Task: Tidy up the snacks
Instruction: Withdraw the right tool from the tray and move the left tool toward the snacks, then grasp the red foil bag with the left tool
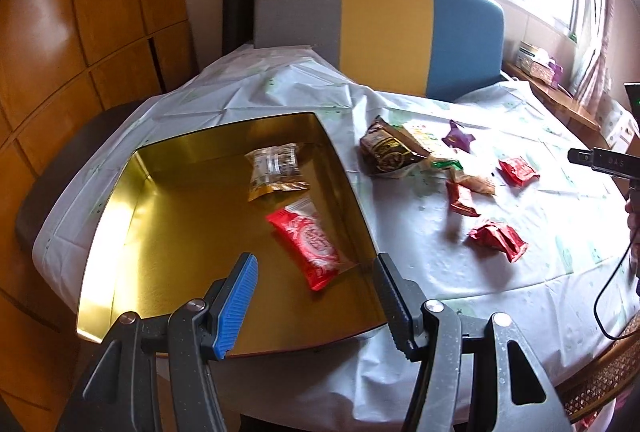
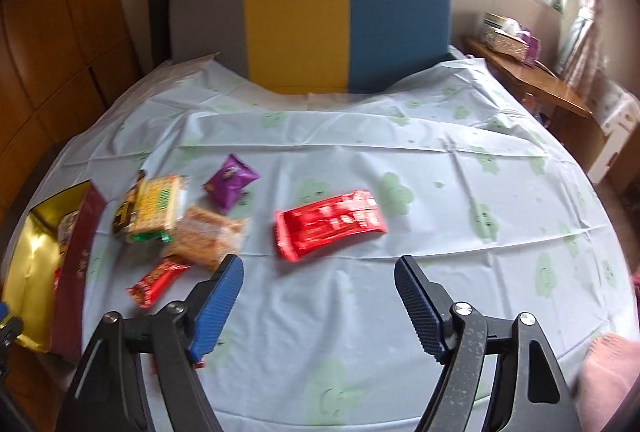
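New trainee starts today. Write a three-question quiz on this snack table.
1. True or false: both tongs, left and right, hold nothing.
2. How many snacks lie inside the gold tin?
3. Which packet lies nearest ahead of the right tongs: A) purple packet, B) big red packet?

Key: 1 true; 2 two, the clear packet and the red-and-white one; 3 B.

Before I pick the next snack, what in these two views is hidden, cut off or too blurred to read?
- Left wrist view: the gold tin's near wall is behind the left gripper.
- Right wrist view: the tin is cut off by the left edge.
- Right wrist view: the print on the red packet is motion-blurred.
- Right wrist view: a red wrapper is mostly behind the right gripper's finger.
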Tool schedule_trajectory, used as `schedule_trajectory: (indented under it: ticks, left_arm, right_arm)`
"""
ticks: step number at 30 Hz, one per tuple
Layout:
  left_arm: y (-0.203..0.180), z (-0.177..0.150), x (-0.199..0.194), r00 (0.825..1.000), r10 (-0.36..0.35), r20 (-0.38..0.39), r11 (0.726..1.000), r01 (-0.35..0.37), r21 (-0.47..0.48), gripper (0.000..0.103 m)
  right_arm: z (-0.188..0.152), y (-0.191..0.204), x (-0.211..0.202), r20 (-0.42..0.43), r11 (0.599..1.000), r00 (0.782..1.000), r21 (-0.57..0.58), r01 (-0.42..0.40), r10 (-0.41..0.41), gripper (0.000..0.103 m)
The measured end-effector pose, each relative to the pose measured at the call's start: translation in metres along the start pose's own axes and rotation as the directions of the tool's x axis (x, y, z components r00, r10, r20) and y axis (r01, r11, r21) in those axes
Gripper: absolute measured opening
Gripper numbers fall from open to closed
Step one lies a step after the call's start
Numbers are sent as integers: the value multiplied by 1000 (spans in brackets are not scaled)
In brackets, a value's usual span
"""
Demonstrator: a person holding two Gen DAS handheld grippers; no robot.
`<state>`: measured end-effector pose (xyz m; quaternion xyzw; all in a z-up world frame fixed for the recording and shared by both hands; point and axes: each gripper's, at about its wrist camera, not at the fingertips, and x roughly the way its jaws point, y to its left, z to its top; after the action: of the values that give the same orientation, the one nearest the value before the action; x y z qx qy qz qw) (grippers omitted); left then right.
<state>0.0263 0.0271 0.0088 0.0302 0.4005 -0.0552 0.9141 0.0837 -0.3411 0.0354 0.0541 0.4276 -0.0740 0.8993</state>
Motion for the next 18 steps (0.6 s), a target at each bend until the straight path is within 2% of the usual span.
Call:
schedule_trajectory:
  ticks: [2, 4, 6, 11, 15, 18]
  left_arm:
    - [-7, 2, 1, 1000, -5, -4, 1000, 5, 17, 61]
    - [-14, 4, 2, 1000, -13, -10, 999, 14, 37, 61]
    - [-23, 7, 2, 1000, -24, -11, 998, 25, 60, 61]
    - [-53, 19, 9, 992, -118, -43, 987, 122, 102, 61]
    - [-82, 26, 24, 964, -235, -120, 963, 248, 109, 61]
    - [-106, 29, 34, 943, -289, -165, 942, 311, 126, 61]
  right_arm:
    - [-4, -16, 8, -8, 998, 1000, 55, 4, -4, 79]
    - [-6, -30, 19, -70, 993, 997, 118, 23, -15, 79]
    - [-4, -43, 20, -69, 983, 997, 186, -4, 17, 79]
    - [-5, -53, 24, -95, 966, 995, 258, -17, 43, 82]
    - [-5, -52, 21, -87, 966, 995, 259, -20, 44, 82]
    - [-5, -51, 24, -91, 963, 994, 267, -32, 58, 82]
